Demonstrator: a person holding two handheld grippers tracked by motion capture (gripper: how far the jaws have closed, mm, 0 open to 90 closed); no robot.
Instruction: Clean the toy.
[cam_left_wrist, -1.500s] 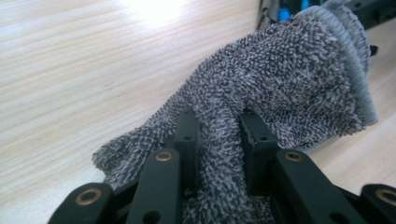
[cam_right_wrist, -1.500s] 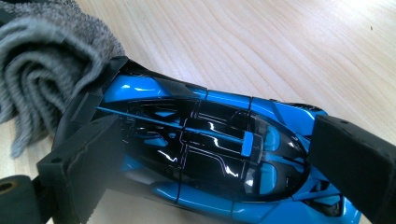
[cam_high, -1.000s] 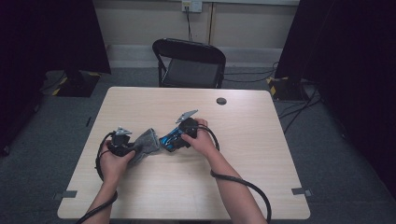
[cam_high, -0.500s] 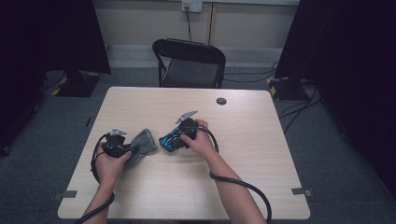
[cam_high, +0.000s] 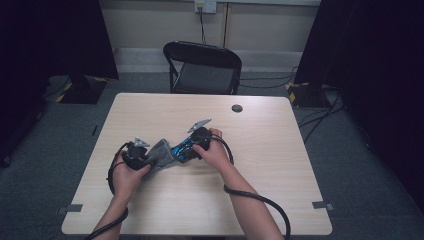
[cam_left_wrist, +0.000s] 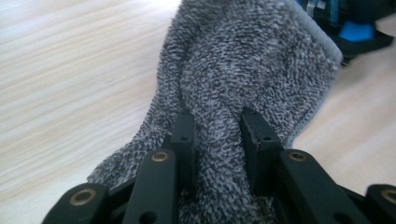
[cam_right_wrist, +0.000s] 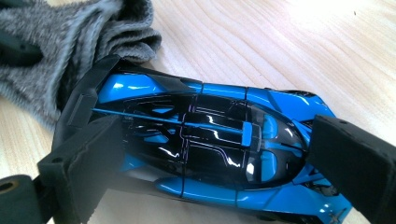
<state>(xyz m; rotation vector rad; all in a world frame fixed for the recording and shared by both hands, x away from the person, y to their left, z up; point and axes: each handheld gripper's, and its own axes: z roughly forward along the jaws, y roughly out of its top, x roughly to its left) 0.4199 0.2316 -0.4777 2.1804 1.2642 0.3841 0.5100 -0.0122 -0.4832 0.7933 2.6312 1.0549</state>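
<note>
Left gripper (cam_high: 150, 159) pinches a fold of grey towel (cam_left_wrist: 243, 70); right gripper (cam_high: 185, 149) clamps a blue-and-black toy car (cam_right_wrist: 210, 144).

Working left to right on the wooden table (cam_high: 280, 150): the left jaws stand nearly closed, with terry cloth bunched between the pads, near the table's front-left. Just beside it, the right jaws sit wide across the car's sides, the car's tail touching the cloth. No brand, label or lettering can be read on either thing. Since the earlier picture, the left hand has drawn the towel slightly leftward, and the right hand has stayed put.
</note>
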